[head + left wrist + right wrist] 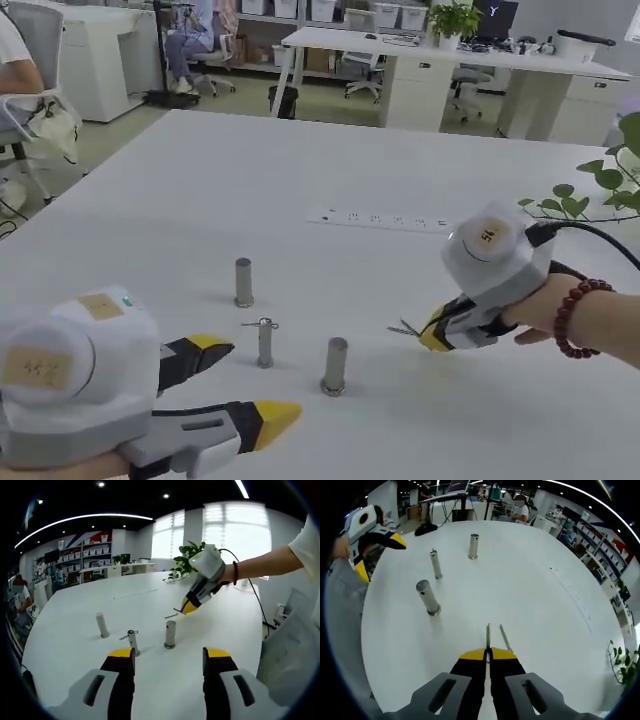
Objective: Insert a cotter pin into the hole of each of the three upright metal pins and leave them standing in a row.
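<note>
Three metal pins stand upright on the white counter [480,420], apart in a slanted row: the far pin [243,282], the middle pin [265,343] and the near pin [335,365]. There are two cotter pins. The fitted cotter pin [258,323] lies level, crosswise through the middle pin's top. The held cotter pin [488,635] is pinched in the closed fingers of the right gripper [488,654], above the counter near the near pin. The right gripper view shows it pointing straight forward along the fingers, and the head view shows it aimed toward the row. The left gripper [169,657] hovers with its fingers wide, holding nothing.
</note>
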Action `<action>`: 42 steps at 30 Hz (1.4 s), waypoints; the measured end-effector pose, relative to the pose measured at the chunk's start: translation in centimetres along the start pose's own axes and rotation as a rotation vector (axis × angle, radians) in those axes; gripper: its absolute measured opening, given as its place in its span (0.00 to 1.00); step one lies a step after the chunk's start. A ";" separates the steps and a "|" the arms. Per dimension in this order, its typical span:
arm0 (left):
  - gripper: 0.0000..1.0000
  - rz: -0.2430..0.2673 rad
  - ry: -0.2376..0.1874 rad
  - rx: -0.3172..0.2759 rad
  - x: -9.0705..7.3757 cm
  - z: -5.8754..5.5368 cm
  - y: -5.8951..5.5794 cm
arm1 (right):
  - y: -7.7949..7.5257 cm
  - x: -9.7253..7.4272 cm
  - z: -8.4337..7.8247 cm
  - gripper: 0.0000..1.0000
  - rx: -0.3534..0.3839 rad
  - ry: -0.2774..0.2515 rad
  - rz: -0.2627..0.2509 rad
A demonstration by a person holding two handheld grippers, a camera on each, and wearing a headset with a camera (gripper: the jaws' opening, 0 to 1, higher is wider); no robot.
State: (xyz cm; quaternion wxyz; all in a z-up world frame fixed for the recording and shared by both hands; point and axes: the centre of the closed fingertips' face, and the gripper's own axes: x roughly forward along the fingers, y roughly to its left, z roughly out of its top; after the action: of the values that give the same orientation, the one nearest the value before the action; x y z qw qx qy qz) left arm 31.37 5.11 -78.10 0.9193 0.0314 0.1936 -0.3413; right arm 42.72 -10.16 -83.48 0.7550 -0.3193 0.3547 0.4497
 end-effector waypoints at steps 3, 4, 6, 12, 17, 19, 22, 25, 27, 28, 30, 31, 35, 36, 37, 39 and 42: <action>0.50 -0.011 -0.005 -0.018 0.1 0.3 -0.2 | 0.6 -0.8 0.4 0.02 -0.011 -0.020 -0.004; 0.50 -0.015 -0.008 -0.022 0.2 0.5 -0.3 | 0.7 -0.9 0.5 0.02 -0.014 -0.026 -0.007; 0.48 -0.025 -0.012 -0.027 0.3 0.8 -0.6 | 1.3 -1.5 0.9 0.02 -0.021 -0.042 -0.008; 0.43 -0.056 -0.011 -0.041 0.8 1.5 -1.4 | 3.0 -2.8 2.2 0.02 -0.053 -0.092 -0.002; 0.41 -0.087 -0.010 -0.054 1.3 2.0 -2.1 | 4.5 -3.5 3.3 0.02 -0.090 -0.123 0.006; 0.40 -0.099 -0.010 -0.060 1.5 2.3 -2.3 | 5.1 -3.7 3.7 0.02 -0.102 -0.135 0.010; 0.39 -0.114 -0.011 -0.076 1.8 2.6 -2.6 | 6.0 -4.0 4.2 0.02 -0.125 -0.152 0.018; 0.36 -0.130 -0.010 -0.103 2.1 2.9 -2.8 | 7.2 -4.1 4.8 0.02 -0.153 -0.165 0.030; 0.35 -0.136 -0.009 -0.119 2.2 3.0 -2.9 | 7.8 -4.2 5.0 0.02 -0.166 -0.173 0.037; 0.34 -0.138 -0.008 -0.127 2.2 3.0 -3.0 | 8.0 -4.2 5.1 0.02 -0.174 -0.175 0.040; 0.33 -0.148 -0.008 -0.147 2.3 3.1 -3.1 | 8.7 -4.3 5.3 0.02 -0.192 -0.183 0.048; 0.32 -0.151 -0.008 -0.154 2.3 3.2 -3.1 | 9.0 -4.3 5.5 0.02 -0.200 -0.186 0.052; 0.29 -0.162 -0.003 -0.178 2.4 3.2 -3.2 | 9.8 -4.4 5.9 0.02 -0.228 -0.197 0.061; 0.28 -0.167 0.001 -0.191 2.5 3.1 -3.3 | 10.1 -4.4 6.0 0.02 -0.238 -0.199 0.064; 0.27 -0.171 0.002 -0.198 2.5 3.1 -3.3 | 10.3 -4.4 6.0 0.02 -0.246 -0.200 0.067; 0.25 -0.180 0.009 -0.215 2.5 3.0 -3.6 | 10.8 -4.4 6.2 0.02 -0.261 -0.207 0.075; 0.24 -0.182 0.012 -0.223 2.7 3.0 -3.7 | 11.3 -4.4 6.4 0.02 -0.282 -0.212 0.083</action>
State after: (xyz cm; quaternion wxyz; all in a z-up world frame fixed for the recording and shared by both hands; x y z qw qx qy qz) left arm 31.83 0.06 -76.06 0.8810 -0.0868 0.2379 -0.3995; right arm 32.51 -2.62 -78.25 0.7167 -0.3579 0.2195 0.5569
